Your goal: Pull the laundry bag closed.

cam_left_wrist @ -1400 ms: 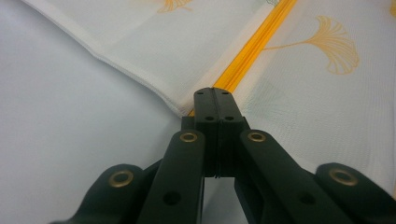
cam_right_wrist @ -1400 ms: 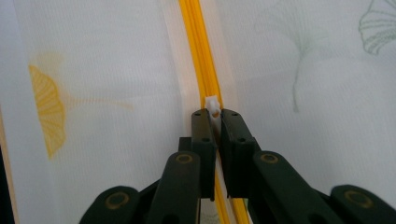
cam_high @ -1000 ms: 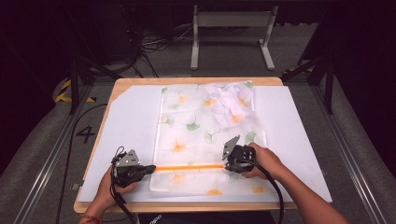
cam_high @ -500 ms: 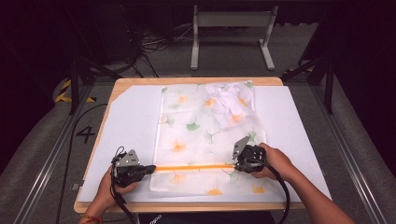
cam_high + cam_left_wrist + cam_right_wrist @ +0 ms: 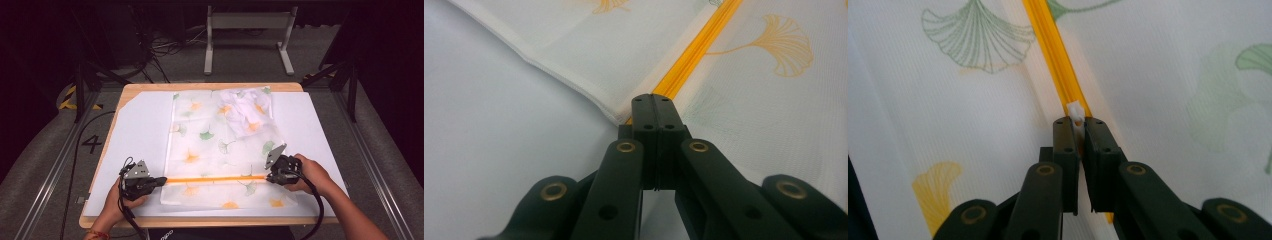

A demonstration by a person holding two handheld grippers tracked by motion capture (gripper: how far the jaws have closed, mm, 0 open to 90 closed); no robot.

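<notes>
A see-through white mesh bag (image 5: pixel 220 135) printed with ginkgo leaves lies flat on the white mat. An orange zipper (image 5: pixel 215 178) runs across it near its front edge. My left gripper (image 5: pixel 161 181) is shut on the left end of the zipper at the bag's edge; in the left gripper view the jaws (image 5: pixel 655 102) are pressed together over the orange zipper (image 5: pixel 696 50). My right gripper (image 5: pixel 270 177) is at the zipper's right end, shut on the small white zipper pull (image 5: pixel 1076 111) atop the orange zipper (image 5: pixel 1048 45). A crumpled white cloth (image 5: pixel 247 107) lies inside the bag's far right.
The white mat (image 5: pixel 140 130) covers a wooden table (image 5: pixel 200 222). Rails run along both sides of the table. A metal stand (image 5: pixel 247 30) and cables are on the floor behind it.
My right gripper has slid to the right along the zipper with the pull in it. The left gripper has stayed in place at the zipper's left end.
</notes>
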